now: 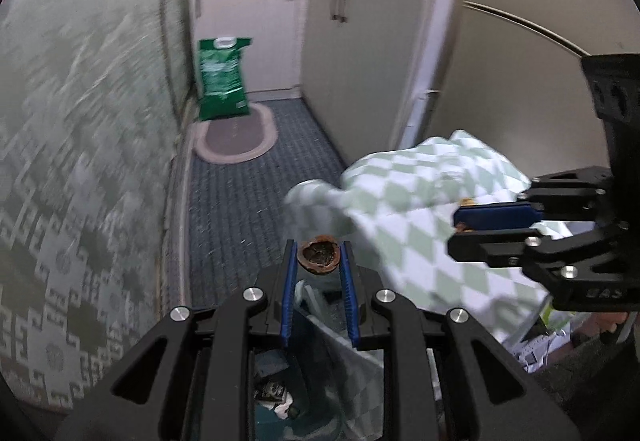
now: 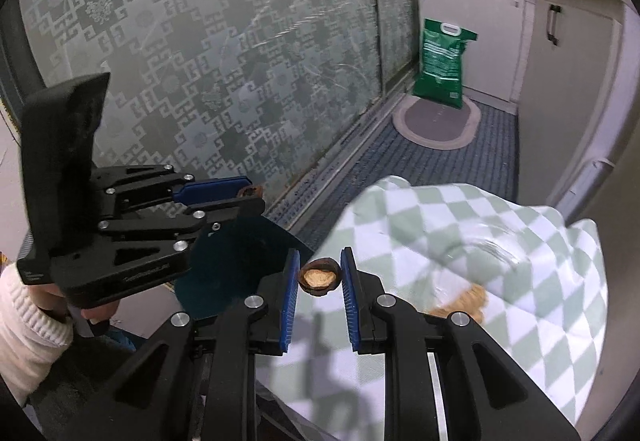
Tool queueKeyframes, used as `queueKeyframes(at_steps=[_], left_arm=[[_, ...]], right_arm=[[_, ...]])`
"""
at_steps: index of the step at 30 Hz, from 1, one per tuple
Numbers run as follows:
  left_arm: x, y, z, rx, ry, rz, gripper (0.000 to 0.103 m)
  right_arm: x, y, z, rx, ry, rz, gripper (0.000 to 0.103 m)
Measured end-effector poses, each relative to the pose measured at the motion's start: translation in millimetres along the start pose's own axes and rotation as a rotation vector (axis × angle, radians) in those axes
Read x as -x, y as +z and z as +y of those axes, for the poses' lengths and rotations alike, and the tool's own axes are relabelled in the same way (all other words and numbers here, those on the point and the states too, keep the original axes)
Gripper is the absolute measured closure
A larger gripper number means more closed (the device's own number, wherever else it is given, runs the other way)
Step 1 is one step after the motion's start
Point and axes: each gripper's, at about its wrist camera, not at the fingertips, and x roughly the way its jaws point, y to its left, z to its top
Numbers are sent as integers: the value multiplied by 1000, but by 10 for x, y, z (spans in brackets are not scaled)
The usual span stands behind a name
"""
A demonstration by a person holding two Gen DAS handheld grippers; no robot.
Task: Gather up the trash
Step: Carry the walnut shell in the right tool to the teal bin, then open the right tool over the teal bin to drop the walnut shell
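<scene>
My left gripper (image 1: 318, 252) is shut on a brown walnut shell half (image 1: 320, 260), hollow side facing the camera. It hangs over a bin lined with a clear bag (image 1: 320, 325), with scraps at the bottom (image 1: 276, 393). In the right wrist view my right gripper (image 2: 321, 265) is shut on another walnut shell half (image 2: 320, 277), above the green-and-white checked tablecloth (image 2: 480, 241). The left gripper (image 2: 254, 193) shows there too, over the dark teal bin (image 2: 236, 261). The right gripper (image 1: 456, 228) appears at the right of the left wrist view with a shell (image 1: 463, 229) between its pads.
Blurred brown scraps (image 2: 464, 301) lie on the cloth. A patterned glass door (image 2: 220, 61) runs along the left. A green sack (image 1: 222, 79) stands on an oval mat (image 1: 236, 141) by white cabinets (image 1: 360, 61). A hand in a white sleeve (image 2: 24, 321) holds the left gripper.
</scene>
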Motion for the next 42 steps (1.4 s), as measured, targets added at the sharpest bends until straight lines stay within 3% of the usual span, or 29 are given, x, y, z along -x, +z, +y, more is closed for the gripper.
queueKeyframes(at_steps=[15, 31, 42], left_arm=[[88, -396, 451, 134, 96, 73, 80], [-154, -748, 765, 200, 152, 244, 77], [-87, -751, 834, 207, 147, 231, 77]], right_arm=[[-421, 209, 443, 63, 72, 74, 82], [-879, 224, 651, 60, 120, 194, 82], [-1034, 229, 749, 71, 130, 227, 82]])
